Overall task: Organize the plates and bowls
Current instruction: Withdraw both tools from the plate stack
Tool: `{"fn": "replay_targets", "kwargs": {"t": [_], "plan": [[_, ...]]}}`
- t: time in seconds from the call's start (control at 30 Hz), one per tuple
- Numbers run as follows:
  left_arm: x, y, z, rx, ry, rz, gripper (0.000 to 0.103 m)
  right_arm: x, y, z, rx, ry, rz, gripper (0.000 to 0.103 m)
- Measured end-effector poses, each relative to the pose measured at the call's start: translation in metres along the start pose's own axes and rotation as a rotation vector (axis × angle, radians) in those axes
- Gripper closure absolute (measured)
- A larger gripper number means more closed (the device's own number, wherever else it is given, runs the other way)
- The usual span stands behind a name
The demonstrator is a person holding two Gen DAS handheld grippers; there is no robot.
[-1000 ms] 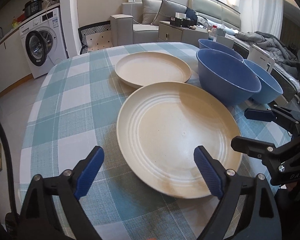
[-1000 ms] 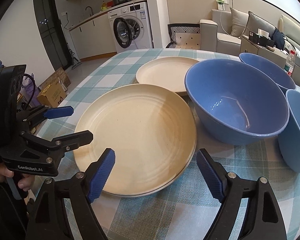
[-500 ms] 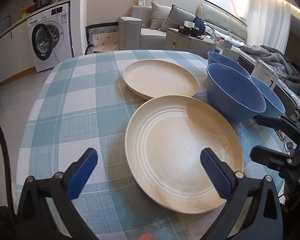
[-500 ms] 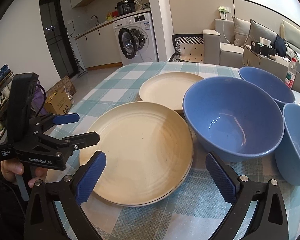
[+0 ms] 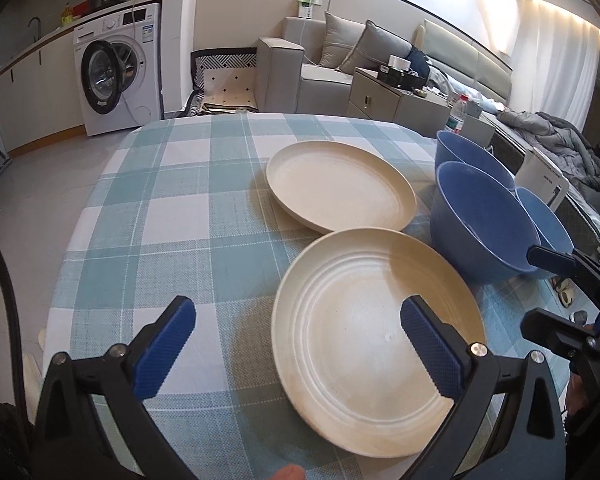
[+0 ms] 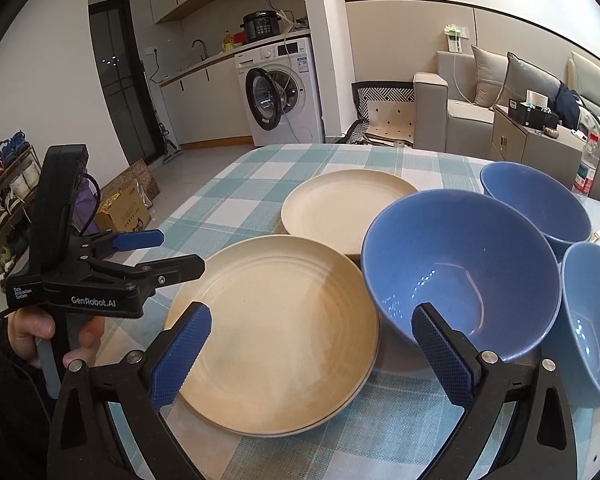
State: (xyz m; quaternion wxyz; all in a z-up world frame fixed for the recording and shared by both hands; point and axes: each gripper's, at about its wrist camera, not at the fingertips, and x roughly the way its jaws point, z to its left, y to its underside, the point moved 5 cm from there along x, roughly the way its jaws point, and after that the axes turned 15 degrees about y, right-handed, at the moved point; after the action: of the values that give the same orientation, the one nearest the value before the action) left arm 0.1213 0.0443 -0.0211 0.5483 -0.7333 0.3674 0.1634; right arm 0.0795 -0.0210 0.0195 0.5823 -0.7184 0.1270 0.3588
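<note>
two wide-open, empty grippers, left gripper (image 5: 296,344) and right gripper (image 6: 312,352), hover over the table's near edge; the near ridged cream plate (image 6: 276,332) lies directly ahead of both, slightly nearer the left.

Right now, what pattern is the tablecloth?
Teal-and-white check on the tablecloth; clearest in the left wrist view.

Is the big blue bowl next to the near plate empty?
Empty. The bowl stands upright beside the plate, and its bare glossy inside shows only light reflections.
</note>
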Motion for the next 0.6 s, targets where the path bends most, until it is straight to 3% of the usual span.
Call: {"fn": "replay_targets", "kwargs": {"t": [0.6], "plan": [[0.015,-0.029,0.011,-0.020,-0.051,0.007,0.000,0.007,-0.029,-0.020,0.026,-0.003,-0.015,0.001]]}}
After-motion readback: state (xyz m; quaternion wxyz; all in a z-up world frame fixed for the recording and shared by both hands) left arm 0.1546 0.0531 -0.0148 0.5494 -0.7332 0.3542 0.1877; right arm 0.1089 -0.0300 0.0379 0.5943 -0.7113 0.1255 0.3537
